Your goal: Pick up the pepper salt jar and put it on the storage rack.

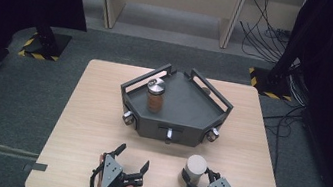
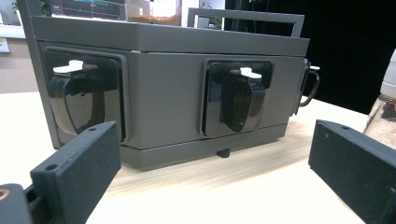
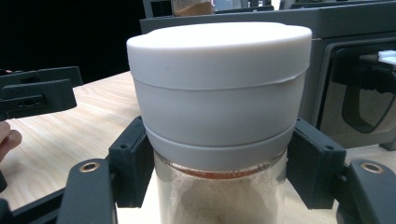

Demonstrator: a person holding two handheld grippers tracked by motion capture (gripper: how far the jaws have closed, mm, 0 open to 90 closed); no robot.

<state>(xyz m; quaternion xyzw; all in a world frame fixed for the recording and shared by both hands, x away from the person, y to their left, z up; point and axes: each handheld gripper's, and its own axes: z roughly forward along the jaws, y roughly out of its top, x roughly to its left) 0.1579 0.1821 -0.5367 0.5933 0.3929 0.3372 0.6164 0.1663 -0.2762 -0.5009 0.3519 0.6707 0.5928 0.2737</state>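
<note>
A glass jar with a white lid (image 1: 194, 168) and powdery brown contents stands on the table near the front right. My right gripper (image 1: 197, 179) is shut on it; in the right gripper view both pads (image 3: 133, 158) press the glass just under the white lid (image 3: 219, 93). My left gripper (image 1: 133, 158) rests at the front left, jaws wide open with nothing between them (image 2: 215, 172). It faces the front of a grey angular box (image 2: 168, 93). The white-lidded jar (image 2: 385, 112) shows at that view's right edge.
The grey box (image 1: 187, 112) sits mid-table with handles at the back and knobs (image 1: 169, 133) on its front faces. A second jar with a silver lid (image 1: 156, 94) and brown contents stands on its top. Bare wood lies either side of the box.
</note>
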